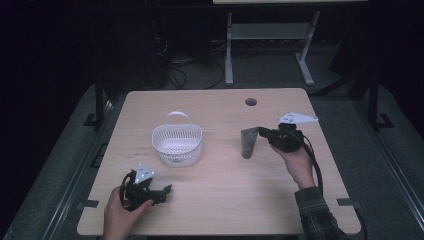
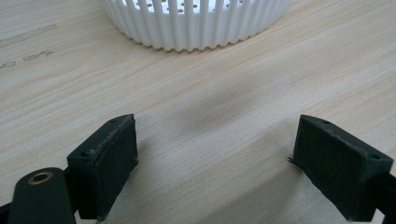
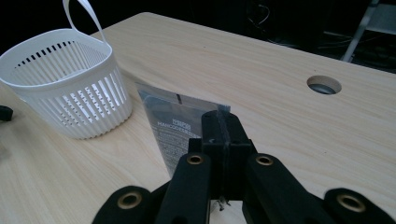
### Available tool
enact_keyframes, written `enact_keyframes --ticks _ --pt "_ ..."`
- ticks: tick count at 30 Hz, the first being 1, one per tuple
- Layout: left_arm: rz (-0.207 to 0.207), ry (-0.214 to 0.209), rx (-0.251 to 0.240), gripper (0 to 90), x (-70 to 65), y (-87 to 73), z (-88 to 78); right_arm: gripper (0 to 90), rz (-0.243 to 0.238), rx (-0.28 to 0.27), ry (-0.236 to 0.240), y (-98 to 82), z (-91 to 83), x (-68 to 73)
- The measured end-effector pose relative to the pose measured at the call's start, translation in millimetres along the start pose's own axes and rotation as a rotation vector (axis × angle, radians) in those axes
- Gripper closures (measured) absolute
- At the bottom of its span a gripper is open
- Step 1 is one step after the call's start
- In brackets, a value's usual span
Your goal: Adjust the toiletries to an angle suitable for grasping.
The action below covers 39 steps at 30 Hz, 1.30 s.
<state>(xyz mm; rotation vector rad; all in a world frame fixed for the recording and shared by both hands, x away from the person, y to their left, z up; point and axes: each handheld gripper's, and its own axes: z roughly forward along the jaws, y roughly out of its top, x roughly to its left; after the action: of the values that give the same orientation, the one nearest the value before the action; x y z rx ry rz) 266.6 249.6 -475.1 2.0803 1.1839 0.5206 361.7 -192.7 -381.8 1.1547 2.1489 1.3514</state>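
Observation:
A grey foil packet [image 1: 248, 142] with small print hangs upright right of the table's middle. My right gripper [image 1: 261, 132] is shut on its upper corner. In the right gripper view the jaws [image 3: 223, 121] are pressed together on the packet's [image 3: 168, 121] edge. Whether its lower end touches the wood I cannot tell. A white slotted basket [image 1: 177, 150] with a loop handle stands at the middle left, a little apart from the packet. My left gripper [image 1: 167, 190] lies low near the front left, open, its pads [image 2: 109, 158] wide apart with bare wood between them.
The basket's wall [image 2: 196, 28] stands just ahead of the left jaws, and its rim [image 3: 56, 56] lies left of the packet. A round cable hole [image 1: 251, 102] sits near the table's far edge. Beyond the table are desk legs and cables on a dark floor.

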Motion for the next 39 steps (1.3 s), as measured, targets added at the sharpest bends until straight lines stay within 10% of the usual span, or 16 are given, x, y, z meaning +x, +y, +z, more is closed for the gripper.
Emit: enact_keyframes --ticks 28,39 --pt "-0.002 0.002 0.0 12.6 -0.2 0.0 0.1 89.0 0.027 -0.007 0.001 -1.8 13.0 -12.4" --pt "-0.002 0.001 -0.001 12.6 -0.2 0.0 0.1 42.9 0.046 -0.011 0.03 -2.2 -0.7 -16.4"
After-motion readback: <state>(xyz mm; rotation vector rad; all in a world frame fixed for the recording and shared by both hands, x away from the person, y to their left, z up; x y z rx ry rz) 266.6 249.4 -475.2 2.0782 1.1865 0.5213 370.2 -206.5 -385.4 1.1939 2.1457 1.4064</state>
